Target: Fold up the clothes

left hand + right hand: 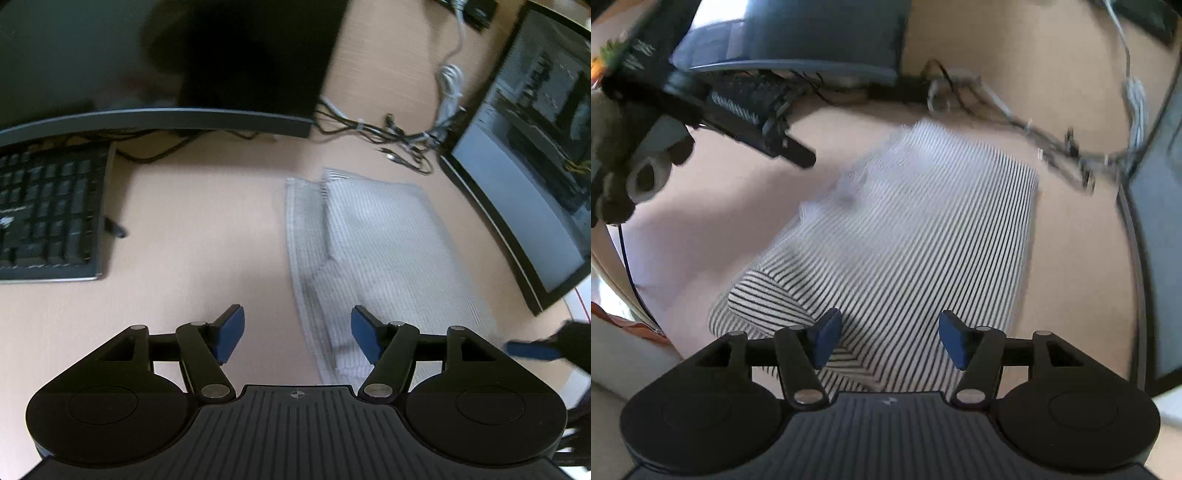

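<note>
Blue-padded fingers of the left gripper (297, 334) stand wide apart and hold nothing, above the near left edge of the folded white garment with thin dark stripes (373, 251). That garment lies flat on the pale wooden desk (192, 236), between a black keyboard (48, 210) and a dark curved monitor (524, 166), with tangled black and white cables (402, 136) behind it. From its own wrist view, the right gripper (886, 339) is equally spread and empty, over the garment's near end.
</note>
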Demonstrator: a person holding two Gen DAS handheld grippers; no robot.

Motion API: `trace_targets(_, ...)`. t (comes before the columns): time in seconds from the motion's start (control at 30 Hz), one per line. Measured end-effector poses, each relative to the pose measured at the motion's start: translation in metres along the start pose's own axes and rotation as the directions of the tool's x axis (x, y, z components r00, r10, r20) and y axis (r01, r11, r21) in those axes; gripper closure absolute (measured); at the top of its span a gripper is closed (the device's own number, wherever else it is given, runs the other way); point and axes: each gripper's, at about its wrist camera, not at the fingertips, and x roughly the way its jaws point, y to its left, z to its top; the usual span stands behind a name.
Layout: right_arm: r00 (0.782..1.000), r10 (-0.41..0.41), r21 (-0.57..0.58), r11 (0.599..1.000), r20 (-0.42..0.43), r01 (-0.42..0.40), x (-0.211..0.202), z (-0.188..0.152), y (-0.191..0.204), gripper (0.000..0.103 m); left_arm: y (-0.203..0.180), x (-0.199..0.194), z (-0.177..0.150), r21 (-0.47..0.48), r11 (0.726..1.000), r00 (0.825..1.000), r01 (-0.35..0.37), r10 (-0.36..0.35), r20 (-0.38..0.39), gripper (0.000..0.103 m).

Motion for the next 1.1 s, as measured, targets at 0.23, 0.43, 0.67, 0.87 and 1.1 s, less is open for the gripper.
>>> trace_targets(0.23, 0.995, 0.099, -0.284, 0.953, -0.031, -0.103, -0.007, -0.008, 0.043, 0.038, 0.023, -0.013, -0.009, -0.053, 0.998, 0.999, -0.037, 0.037, 0.015, 0.029)
trace_targets(0.43, 1.0, 0.009, -0.465, 0.885, -0.017, -0.016, 0.018, -0.029, 0.07, 0.032, 0.026, -0.029, -0.015, -0.033, 0.999, 0.997, -0.017, 0.02, 0.074, 0.028)
trace_targets(0.67, 0.934, 0.352, 0.375, 0.875, -0.057, -0.307, 0.031, 0.017, -0.045, 0.068, -0.011, -0.052, -0.038, 0.344, 0.928, 0.981, 0.141, -0.178, 0.08, 0.011)
trace_targets(0.87, 0.901, 0.431, 0.474, 0.805, -0.053, -0.357, 0.04, 0.007, -0.058, 0.068, -0.077, -0.029, -0.078, 0.744, 0.659, 0.982, 0.106, -0.189, 0.027, 0.008)
trace_targets(1.1, 0.892, 0.449, 0.465, 0.802, -0.056, -0.375, 0.032, 0.005, -0.063, 0.069, -0.117, 0.016, -0.094, 0.87, 0.479, 0.976, 0.116, -0.217, -0.01, 0.017)
